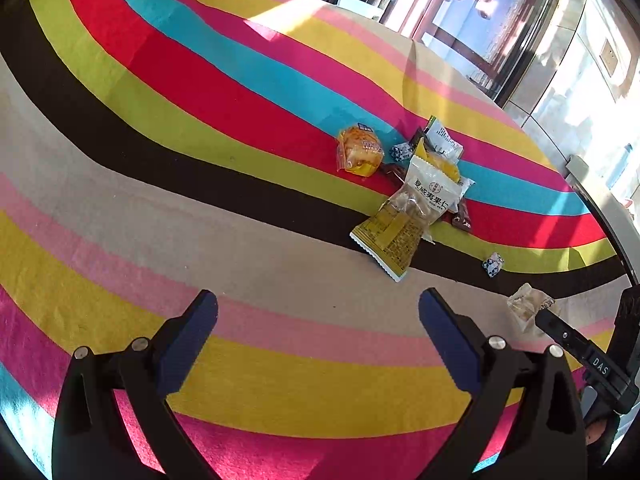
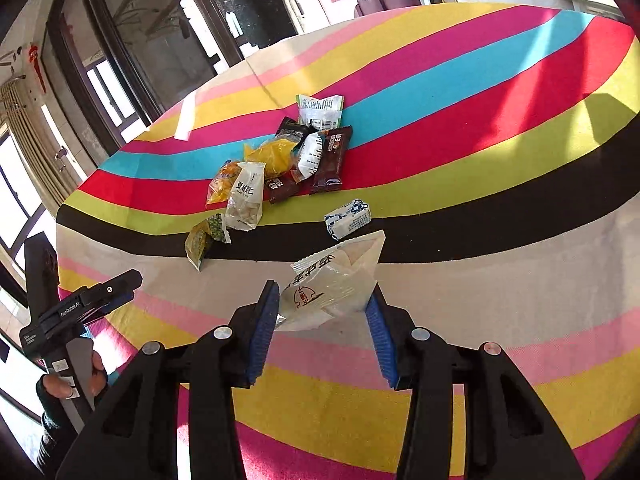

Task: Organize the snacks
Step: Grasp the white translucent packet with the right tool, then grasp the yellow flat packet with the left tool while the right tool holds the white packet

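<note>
My right gripper [image 2: 323, 290] is shut on a translucent white snack packet [image 2: 332, 280], and both blue pads press its sides just above the striped cloth. In the left wrist view this packet [image 1: 528, 306] hangs at the tip of the right gripper [image 1: 538, 314] at the far right. My left gripper [image 1: 318, 296] is open over the pink and yellow stripes, with nothing between its fingers. A pile of snack packets [image 2: 280, 160] lies further out on the red and blue stripes. A small blue-and-white candy [image 2: 347, 218] lies alone on the green stripe, just beyond the held packet.
A round table carries the striped cloth [image 1: 200, 92]. Its edge [image 1: 608, 216] curves close on the right. An orange packet [image 1: 359, 151] and a yellow-green packet [image 1: 388, 240] lie at the pile's near side. A hand [image 2: 72, 384] holds the left gripper [image 2: 120, 284]. Windows stand behind.
</note>
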A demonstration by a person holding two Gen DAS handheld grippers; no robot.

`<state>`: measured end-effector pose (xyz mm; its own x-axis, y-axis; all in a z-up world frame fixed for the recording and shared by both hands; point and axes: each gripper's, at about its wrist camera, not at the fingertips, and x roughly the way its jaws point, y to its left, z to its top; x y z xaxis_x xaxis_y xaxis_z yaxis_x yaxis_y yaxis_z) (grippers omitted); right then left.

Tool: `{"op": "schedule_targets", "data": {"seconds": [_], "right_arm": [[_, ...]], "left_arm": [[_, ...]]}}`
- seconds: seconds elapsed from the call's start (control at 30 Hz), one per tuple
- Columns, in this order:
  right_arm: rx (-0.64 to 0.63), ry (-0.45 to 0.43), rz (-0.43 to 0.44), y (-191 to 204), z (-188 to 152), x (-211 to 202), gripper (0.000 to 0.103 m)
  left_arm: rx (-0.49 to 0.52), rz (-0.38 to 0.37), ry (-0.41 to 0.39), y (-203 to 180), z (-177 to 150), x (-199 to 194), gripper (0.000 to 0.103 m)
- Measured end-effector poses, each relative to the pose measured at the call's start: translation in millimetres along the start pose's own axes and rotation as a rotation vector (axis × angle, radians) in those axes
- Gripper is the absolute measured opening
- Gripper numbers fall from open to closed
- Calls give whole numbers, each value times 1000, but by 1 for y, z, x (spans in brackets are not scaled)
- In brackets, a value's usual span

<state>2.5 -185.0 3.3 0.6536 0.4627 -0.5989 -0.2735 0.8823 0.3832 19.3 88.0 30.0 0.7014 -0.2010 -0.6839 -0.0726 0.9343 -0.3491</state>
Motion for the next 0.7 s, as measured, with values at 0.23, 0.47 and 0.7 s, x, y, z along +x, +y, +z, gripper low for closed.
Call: {"op": "schedule_targets", "data": {"seconds": [0.23,0.47,0.7], "right_arm": [[116,-31,81,-22,1,-6,44],[110,-17,89,-19,1,-2,44],[113,-19,86,-19,0,-3,44]], "left_arm": [[7,7,15,-1,1,2,101],[143,73,123,-29,5,21,101],[300,134,186,-78,32,68,101]]}}
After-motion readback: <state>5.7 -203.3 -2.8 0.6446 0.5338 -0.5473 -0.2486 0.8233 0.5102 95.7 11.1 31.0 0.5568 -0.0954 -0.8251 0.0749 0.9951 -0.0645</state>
